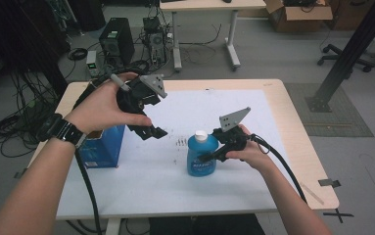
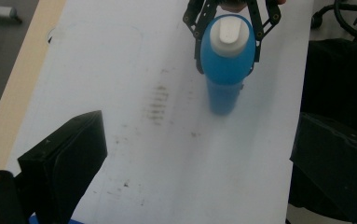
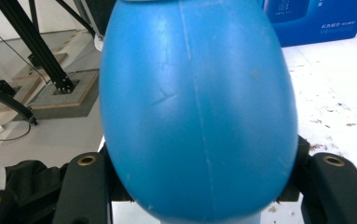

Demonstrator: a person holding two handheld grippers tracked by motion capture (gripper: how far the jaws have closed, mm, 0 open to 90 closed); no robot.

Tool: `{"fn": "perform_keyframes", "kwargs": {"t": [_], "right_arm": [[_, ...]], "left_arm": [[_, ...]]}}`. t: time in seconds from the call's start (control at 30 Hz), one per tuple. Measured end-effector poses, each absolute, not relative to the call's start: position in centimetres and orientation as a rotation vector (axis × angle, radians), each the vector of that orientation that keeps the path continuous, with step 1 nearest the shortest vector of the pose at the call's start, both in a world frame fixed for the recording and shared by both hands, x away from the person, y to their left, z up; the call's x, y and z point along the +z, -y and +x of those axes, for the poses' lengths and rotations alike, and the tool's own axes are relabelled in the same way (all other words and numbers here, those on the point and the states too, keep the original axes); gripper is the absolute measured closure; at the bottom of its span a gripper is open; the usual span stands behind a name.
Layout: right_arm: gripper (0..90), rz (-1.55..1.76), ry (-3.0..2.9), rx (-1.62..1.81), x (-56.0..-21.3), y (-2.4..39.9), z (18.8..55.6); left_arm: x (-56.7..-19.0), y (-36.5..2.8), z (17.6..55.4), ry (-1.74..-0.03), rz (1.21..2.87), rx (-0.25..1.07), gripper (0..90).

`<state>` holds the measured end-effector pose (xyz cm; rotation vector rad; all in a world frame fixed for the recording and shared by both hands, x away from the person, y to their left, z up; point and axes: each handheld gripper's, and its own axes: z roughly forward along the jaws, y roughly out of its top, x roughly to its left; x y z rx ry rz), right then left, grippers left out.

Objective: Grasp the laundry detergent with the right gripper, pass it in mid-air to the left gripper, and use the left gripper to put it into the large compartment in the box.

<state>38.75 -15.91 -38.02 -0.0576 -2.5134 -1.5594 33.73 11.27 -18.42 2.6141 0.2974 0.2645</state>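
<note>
Blue bottle point(image 1: 202, 155) upright mid-table, right gripper point(image 1: 209, 155) fingers clamped around it, left gripper point(image 1: 153, 132) fingers spread, raised apart.

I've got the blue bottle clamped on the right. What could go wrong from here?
1. The right gripper holds the bottle on its rounded, smooth upper body, so it might slip or tilt on lifting.
2. The left gripper hangs open above the table, close by; bringing it to the white cap could knock the bottle.
3. The blue box stands nearby and could be bumped.
</note>
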Motion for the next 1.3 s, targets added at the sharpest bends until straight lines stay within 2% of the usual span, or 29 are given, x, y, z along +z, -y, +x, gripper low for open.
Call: {"fn": "perform_keyframes", "kwargs": {"t": [0.2, 0.53, 0.9, 1.3], "right_arm": [[41.0, -0.046, 2.522, -1.562, -36.9, 15.8, 38.8], [41.5, -0.01, 2.575, -1.55, -32.6, 14.8, 39.2], [41.7, 0.107, 2.625, -1.491, -28.0, 11.2, 38.8], [41.8, 0.168, 2.661, -1.425, -26.3, 8.3, 38.3]], "left_arm": [[-18.2, -11.0, 33.8, -0.288, 2.619, 0.255, 3.6], [-17.3, -10.3, 33.9, -0.28, 2.639, 0.253, 3.6], [-16.8, -9.6, 34.0, -0.286, 2.668, 0.24, 4.0], [-17.2, -9.1, 34.0, -0.277, 2.705, 0.212, 6.0]]}}
